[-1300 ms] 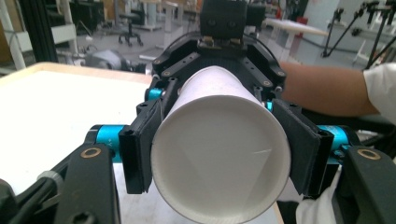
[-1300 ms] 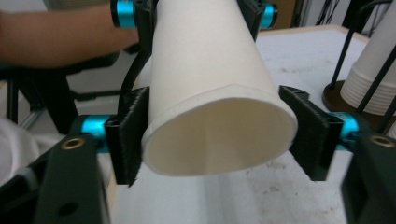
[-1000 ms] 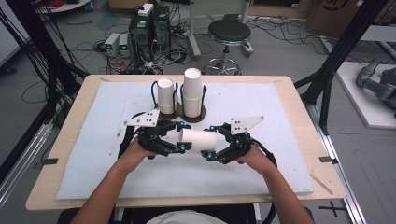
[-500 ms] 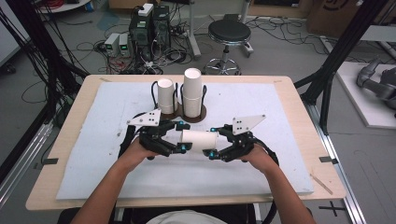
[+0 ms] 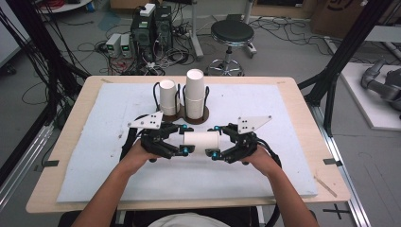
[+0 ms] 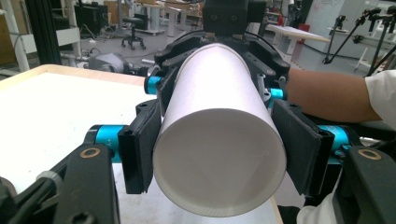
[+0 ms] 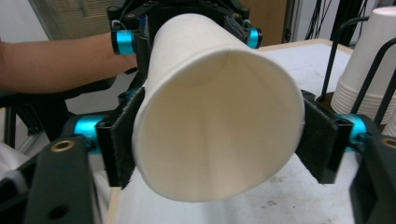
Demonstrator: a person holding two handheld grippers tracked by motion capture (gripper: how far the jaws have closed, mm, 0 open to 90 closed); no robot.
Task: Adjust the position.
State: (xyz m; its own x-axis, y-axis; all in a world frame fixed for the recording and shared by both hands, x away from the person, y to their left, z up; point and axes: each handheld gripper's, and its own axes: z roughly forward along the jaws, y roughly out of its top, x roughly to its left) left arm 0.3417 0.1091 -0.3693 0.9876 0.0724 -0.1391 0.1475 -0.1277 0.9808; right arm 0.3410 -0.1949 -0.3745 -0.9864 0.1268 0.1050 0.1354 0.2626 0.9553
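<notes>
- Cup [image 5: 201, 141] lying level above the bench [image 5: 293, 101], strung between both claws.
- Left claw [image 5: 183, 139] pinching the narrow bottom end, pads [image 6: 140, 151] flat on its sides, jaws just closing in.
- Right claw [image 5: 213, 141] clamped on the wide open mouth, pads [image 7: 122, 140] pressing the rim, jaws just easing wider.
- Behind, two cup stacks [image 5: 195, 92] upright in a black rack [image 5: 182, 115].

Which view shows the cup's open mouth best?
The right gripper view: the cup faces the lens mouth-first, so you see down to its bottom. The left gripper view shows its closed base between the fingers. The high view shows its side, lying level between both grippers.
</notes>
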